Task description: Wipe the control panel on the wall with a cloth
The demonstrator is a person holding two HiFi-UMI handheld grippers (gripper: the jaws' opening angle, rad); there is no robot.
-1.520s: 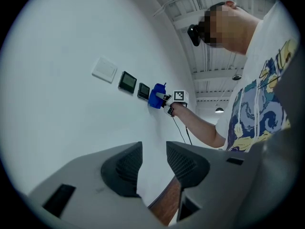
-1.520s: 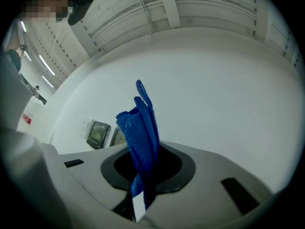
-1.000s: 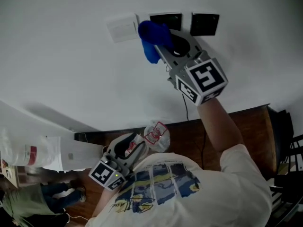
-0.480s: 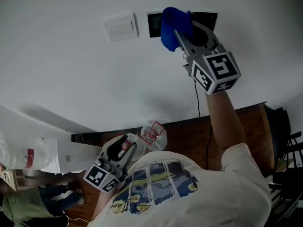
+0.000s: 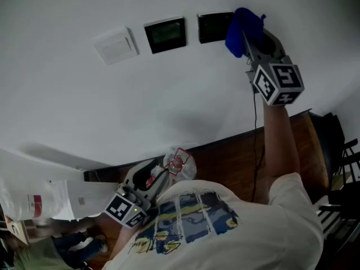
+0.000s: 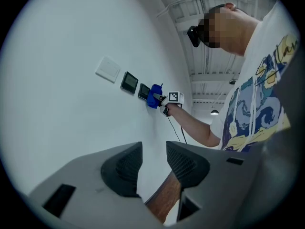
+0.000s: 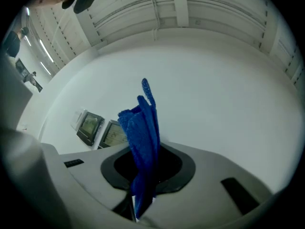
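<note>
Three plates sit in a row on the white wall: a white switch plate, a dark control panel and a second dark panel. My right gripper is shut on a blue cloth, which lies against the wall at the second panel's right edge. In the right gripper view the cloth stands up between the jaws, with both panels to its left. My left gripper hangs low by the person's chest, open and holding nothing. Its view shows the cloth far off.
A brown wooden ledge runs along the foot of the wall. A black cable hangs down the wall beside the raised arm. A crumpled red-and-white wrapper lies on the wood. Dark chair frames stand at the right.
The right gripper has carried the cloth rightward along the wall, from the first dark panel across the second to its right edge. The left gripper has stayed low.
</note>
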